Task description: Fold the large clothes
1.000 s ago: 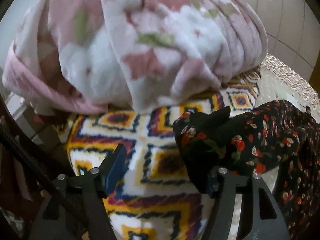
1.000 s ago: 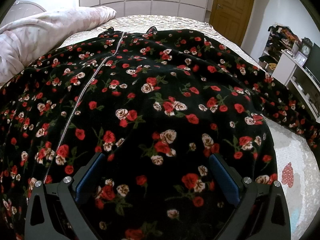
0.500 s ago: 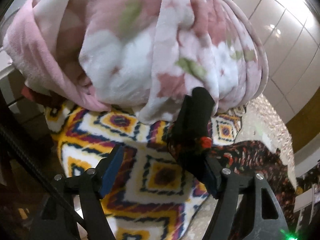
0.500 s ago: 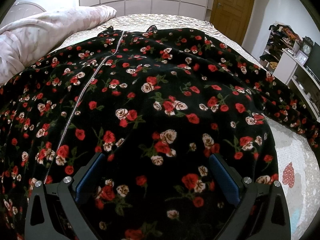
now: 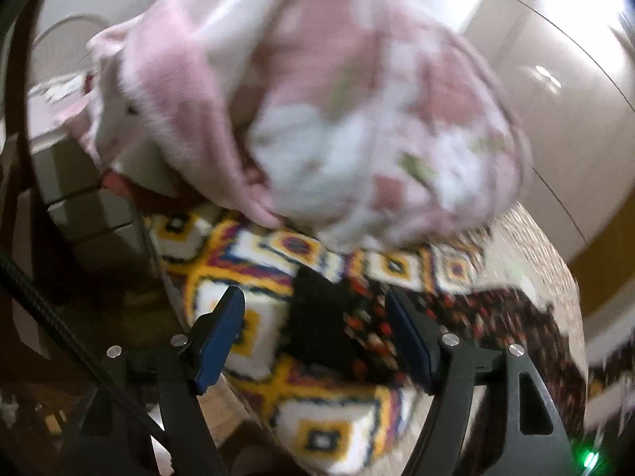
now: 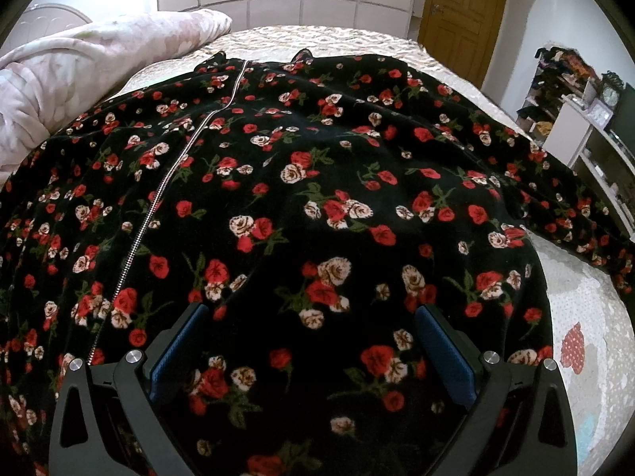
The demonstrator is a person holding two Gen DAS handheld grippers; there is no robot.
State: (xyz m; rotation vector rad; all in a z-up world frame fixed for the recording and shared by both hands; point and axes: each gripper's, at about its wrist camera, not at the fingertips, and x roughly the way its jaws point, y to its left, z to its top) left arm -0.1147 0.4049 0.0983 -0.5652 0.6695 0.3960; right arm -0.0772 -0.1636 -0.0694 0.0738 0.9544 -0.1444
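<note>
Garment: a large black plush robe with red and cream roses [image 6: 317,198], spread flat over a bed with a pale quilted cover [image 6: 587,317] and filling most of the right wrist view; its silver zip [image 6: 166,174] runs from upper centre down to the lower left.
Left sleeve end: in the left wrist view, a black floral cuff and sleeve [image 5: 337,317] lie at lower centre on a fleece blanket with yellow, white and navy diamonds [image 5: 254,261], trailing off to the right of the frame.
Left gripper: the left gripper [image 5: 313,333] has its blue pads spread fairly wide on either side of the cuff; neither pad visibly presses on it, though blur makes the right pad's clearance hard to judge.
Behind it: a pink and white flowered fleece blanket [image 5: 317,111], bundled, fills the upper half of that frame.
Right gripper: the right gripper [image 6: 309,353] sits at the bottom centre of its frame, jaws wide, the robe's lower body under and between them, nothing pinched.
Handling: probably soft, thick and fairly heavy; it should drape and drag rather than slide, and will not hold a crease.
Where to hold: judged best at cuffs, hem corners or shoulder seams, taking the full thickness of the cloth.
</note>
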